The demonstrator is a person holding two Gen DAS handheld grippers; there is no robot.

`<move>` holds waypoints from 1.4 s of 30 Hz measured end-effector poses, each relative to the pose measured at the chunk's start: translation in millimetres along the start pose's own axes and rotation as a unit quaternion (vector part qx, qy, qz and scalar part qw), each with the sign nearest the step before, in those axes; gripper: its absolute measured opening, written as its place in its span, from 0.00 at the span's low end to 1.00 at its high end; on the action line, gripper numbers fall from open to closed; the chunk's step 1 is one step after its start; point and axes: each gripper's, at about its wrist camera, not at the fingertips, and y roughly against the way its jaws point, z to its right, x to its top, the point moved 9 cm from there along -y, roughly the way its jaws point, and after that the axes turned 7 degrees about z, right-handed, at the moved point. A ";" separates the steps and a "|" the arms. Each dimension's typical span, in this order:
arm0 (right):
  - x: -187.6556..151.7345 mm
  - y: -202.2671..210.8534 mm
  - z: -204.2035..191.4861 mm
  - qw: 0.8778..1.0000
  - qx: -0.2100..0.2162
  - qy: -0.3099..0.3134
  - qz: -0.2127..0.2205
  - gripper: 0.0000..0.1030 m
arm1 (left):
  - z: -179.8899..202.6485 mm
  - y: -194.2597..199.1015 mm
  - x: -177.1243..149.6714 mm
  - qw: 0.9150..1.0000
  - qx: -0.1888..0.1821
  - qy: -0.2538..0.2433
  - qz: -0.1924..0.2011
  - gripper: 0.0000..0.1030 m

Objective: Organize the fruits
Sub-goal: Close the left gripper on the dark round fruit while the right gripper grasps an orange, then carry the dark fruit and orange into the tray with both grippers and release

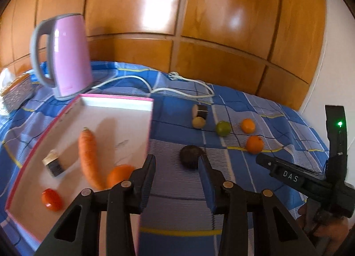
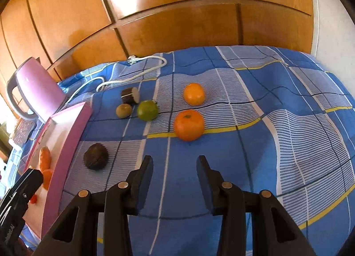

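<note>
You are between two picks: both grippers are empty. Your left gripper (image 1: 176, 162) has its jaws apart, over the edge of the pink tray (image 1: 115, 98) and near the dark round fruit (image 1: 190, 156). Your right gripper (image 2: 175, 163) also stands apart, above the blue checked bedcover (image 2: 288, 156). The next move, I think, is to descend on the big orange (image 2: 189, 124) and close gently. The green fruit (image 2: 147, 110) lies near it; the kettle cord (image 2: 142, 71) is well apart.
</note>
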 end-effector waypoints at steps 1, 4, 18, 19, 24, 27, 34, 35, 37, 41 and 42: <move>1.8 -2.0 1.4 1.000 -0.001 -0.003 0.001 0.40 | 3.6 -5.5 -0.4 1.000 -0.001 -0.003 -0.006 0.41; 9.0 -10.2 4.5 1.000 -0.002 -0.007 0.006 0.40 | 13.2 -23.4 -4.8 1.000 -0.003 -0.011 -0.025 0.56; 24.8 -58.4 16.4 0.999 -0.035 -0.005 -0.014 0.50 | 27.6 -88.2 -18.8 0.995 0.024 -0.040 -0.085 0.63; 24.8 -58.3 15.8 0.999 -0.035 -0.004 -0.012 0.50 | 27.7 -90.6 -20.1 0.995 0.029 -0.045 -0.089 0.63; 23.8 -58.2 13.8 0.999 -0.039 0.004 -0.010 0.38 | 26.7 -96.6 -23.2 0.991 0.054 -0.070 -0.097 0.59; 22.2 -55.7 14.2 0.999 -0.040 0.007 -0.008 0.37 | 17.5 -91.2 -18.7 0.994 0.054 -0.051 -0.085 0.39; 9.6 -44.4 5.4 0.999 -0.029 0.032 -0.015 0.37 | 27.1 -64.4 -16.5 0.998 -0.035 -0.015 -0.051 0.39; 8.5 -43.9 4.4 0.999 -0.029 0.035 -0.015 0.37 | 30.9 -60.8 -19.7 0.997 -0.047 -0.019 -0.052 0.39; 7.8 -43.3 4.2 0.999 -0.029 0.037 -0.016 0.37 | 36.5 -58.9 -31.1 0.995 -0.065 -0.020 -0.068 0.39; 7.9 -44.0 5.9 0.999 -0.022 0.030 -0.017 0.38 | 43.0 -59.0 -41.8 0.994 -0.064 -0.037 -0.078 0.40; 7.8 -44.1 6.1 0.999 -0.021 0.028 -0.018 0.38 | 42.1 -60.8 -41.8 0.994 -0.065 -0.033 -0.081 0.40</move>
